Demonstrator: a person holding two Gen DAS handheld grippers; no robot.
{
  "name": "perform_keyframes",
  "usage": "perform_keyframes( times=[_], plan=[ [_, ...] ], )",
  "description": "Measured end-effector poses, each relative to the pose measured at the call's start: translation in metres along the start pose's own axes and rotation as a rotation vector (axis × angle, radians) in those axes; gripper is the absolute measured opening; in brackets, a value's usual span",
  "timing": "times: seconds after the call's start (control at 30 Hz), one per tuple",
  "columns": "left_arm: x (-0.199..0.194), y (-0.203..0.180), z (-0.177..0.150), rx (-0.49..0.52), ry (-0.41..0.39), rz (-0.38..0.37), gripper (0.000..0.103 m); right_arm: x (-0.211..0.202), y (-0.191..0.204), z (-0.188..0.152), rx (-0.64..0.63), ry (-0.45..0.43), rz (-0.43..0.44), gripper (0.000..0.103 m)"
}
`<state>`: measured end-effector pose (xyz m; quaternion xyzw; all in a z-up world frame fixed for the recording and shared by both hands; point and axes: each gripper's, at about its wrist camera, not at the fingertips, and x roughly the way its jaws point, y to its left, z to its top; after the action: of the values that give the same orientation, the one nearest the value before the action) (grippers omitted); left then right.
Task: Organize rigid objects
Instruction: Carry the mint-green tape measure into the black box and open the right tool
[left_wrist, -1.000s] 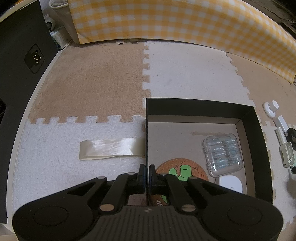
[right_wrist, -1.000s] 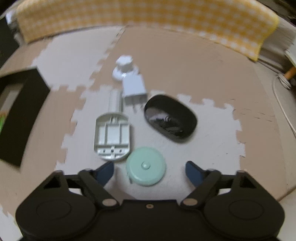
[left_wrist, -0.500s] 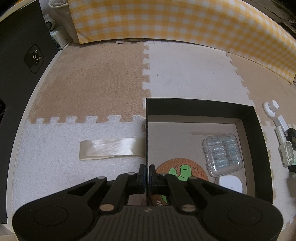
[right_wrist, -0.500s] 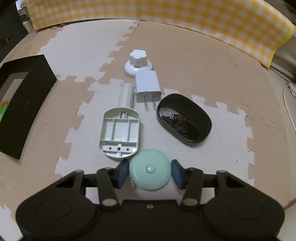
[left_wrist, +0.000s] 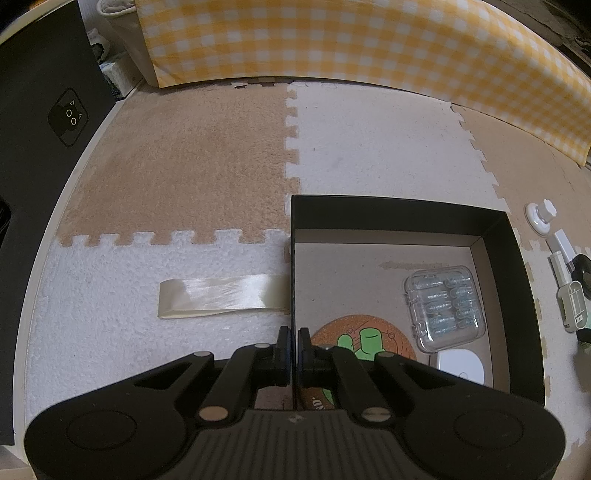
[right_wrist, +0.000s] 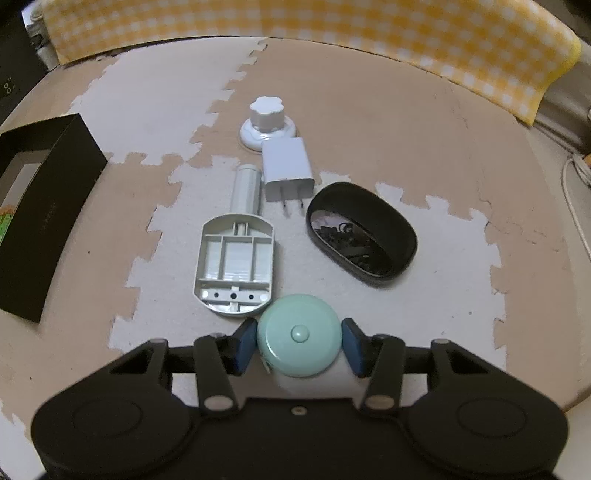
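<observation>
I am working over a floor of interlocking tan and white foam puzzle mats (left_wrist: 184, 177), with a yellow and white checked cloth (left_wrist: 369, 48) hanging along its far edge. On the mats, an open black cardboard box (left_wrist: 402, 216) is sitting with its pale bottom showing. My left claw (left_wrist: 294, 347) is pinching the box's left wall, its jaws closed down on that thin black edge with one pad outside and one inside. Inside the box, a round cork coaster with a green cartoon figure (left_wrist: 364, 338) is lying near me, a clear plastic case of small capsules (left_wrist: 443, 308) is resting beside it to the right, and a white rounded object (left_wrist: 460, 365) is lying just below that case. A strip of glossy cream ribbon (left_wrist: 221, 295) is stretching across the white mat outside the left wall.

My right claw (right_wrist: 300, 345) has just been narrowing, and its blue pads (right_wrist: 245, 341) are now pressing both sides of a round mint-green tape measure (right_wrist: 299, 334). Beyond it, a grey plastic oval housing with a tube handle (right_wrist: 234, 262) is lying nearly touching the tape measure. To the right, a black oval mouse shell (right_wrist: 362, 232) is resting open side up. A white plug adapter (right_wrist: 287, 170) is lying further back, touching a white knob on a round base (right_wrist: 266, 122).
</observation>
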<state>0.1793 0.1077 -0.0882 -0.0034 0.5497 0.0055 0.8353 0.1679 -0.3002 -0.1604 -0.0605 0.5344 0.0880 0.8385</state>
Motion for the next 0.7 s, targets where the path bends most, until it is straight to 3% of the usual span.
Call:
perform_keyframes(
  times=[0.17,0.27,0.43,0.7],
  plan=[
    [0.000,0.000,0.000,0.000,0.000,0.000,0.003,-0.019,-0.006,0.009,0.050,-0.062,-0.037,0.050],
    [0.000,0.000,0.000,0.000,0.000,0.000,0.003,-0.037,-0.005,0.015,0.085,-0.129,-0.014,0.051],
    [0.000,0.000,0.000,0.000,0.000,0.001,0.003,-0.063,0.022,0.025,0.054,-0.213,0.072,0.051],
    [0.000,0.000,0.000,0.000,0.000,0.000,0.003,-0.091,0.106,0.053,-0.018,-0.315,0.272,0.051]
  ],
)
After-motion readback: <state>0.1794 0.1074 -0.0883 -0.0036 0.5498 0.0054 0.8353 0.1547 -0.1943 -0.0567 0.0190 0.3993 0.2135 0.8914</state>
